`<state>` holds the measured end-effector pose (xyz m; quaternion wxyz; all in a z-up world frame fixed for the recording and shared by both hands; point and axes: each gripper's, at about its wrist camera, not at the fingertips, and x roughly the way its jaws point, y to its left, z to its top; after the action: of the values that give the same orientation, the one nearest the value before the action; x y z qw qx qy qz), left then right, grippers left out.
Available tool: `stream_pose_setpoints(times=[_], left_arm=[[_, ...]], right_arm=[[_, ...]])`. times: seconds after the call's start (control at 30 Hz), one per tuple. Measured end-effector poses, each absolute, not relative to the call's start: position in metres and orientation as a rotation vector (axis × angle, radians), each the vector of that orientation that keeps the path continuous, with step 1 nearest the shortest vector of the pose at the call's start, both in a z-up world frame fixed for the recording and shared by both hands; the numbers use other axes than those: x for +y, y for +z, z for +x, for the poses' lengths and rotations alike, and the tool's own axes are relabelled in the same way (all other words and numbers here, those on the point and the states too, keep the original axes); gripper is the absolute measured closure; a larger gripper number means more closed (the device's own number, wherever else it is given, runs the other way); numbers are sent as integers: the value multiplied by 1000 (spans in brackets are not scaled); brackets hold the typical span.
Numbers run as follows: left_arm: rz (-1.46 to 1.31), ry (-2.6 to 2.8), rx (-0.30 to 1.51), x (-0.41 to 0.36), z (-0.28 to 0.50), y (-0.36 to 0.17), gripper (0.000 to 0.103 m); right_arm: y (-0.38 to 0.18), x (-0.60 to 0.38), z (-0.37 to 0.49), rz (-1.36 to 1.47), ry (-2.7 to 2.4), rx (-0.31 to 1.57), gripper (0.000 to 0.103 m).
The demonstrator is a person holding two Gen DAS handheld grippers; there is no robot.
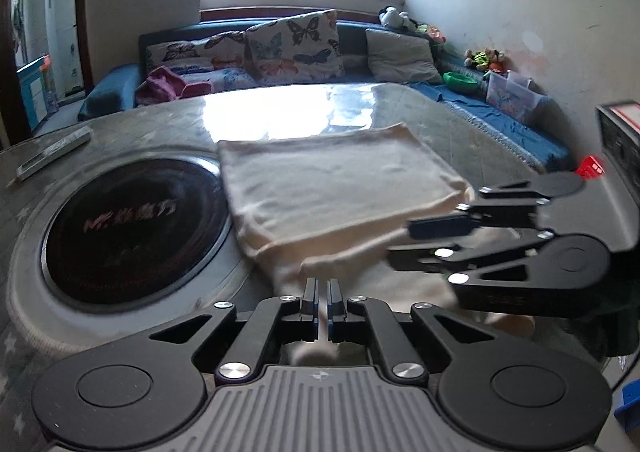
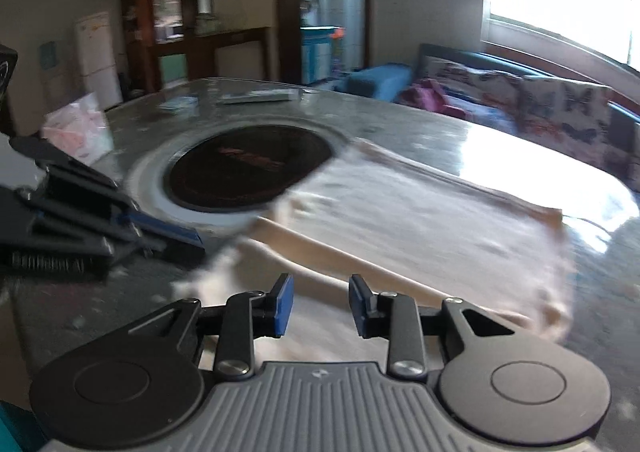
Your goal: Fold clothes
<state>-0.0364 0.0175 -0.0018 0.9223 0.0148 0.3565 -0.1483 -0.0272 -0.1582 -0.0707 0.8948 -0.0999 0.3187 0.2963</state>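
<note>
The cream cloth (image 2: 420, 228) ahead of the right fingers (image 2: 284, 304) is smeared by blur; its near edge disappears beneath the left fingers (image 1: 311, 298).

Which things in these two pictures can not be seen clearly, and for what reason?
- Cream cloth: motion blur smears it in the right wrist view.
- Left gripper: shut, but the left wrist view hides whether it pinches cloth.
- Black disc lettering: too blurred to read.
- Red-topped box: cut by the right edge, left wrist view.
</note>
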Motion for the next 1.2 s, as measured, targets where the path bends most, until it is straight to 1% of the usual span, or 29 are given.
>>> stream_pose_setpoints(times=[0.2, 0.33, 0.5, 0.67, 0.73, 0.83, 0.9, 0.93, 1.03, 1.13, 1.2], left_arm=[[44, -332, 744, -1, -7, -14, 98], [55, -320, 790, -1, 5, -30, 97], [70, -329, 779, 4, -4, -28, 97], [105, -332, 773, 7, -13, -28, 97], [121, -329, 762, 9, -20, -23, 95], [185, -347, 737, 12, -37, -15, 85], [240, -359, 723, 13, -51, -11, 60], [274, -370, 711, 13, -59, -9, 57], [382, -423, 679, 7, -83, -8, 56], [489, -473, 651, -4, -101, -15, 56], [552, -493, 623, -15, -107, -22, 56]], right_arm=[[-75, -212, -21, -149, 447, 697, 73], [-80, -234, -17, -113, 394, 719, 73], [-75, -237, -30, -127, 418, 713, 73], [-85, -239, -50, -203, 421, 735, 73], [-84, -242, -56, -202, 418, 742, 73], [-77, -246, -66, -222, 425, 730, 73], [-72, -245, -71, -244, 437, 722, 73], [-70, -245, -74, -257, 445, 720, 72], [-65, -242, -82, -315, 479, 716, 71], [-67, -238, -89, -379, 510, 714, 64], [-69, -235, -94, -425, 526, 706, 64]])
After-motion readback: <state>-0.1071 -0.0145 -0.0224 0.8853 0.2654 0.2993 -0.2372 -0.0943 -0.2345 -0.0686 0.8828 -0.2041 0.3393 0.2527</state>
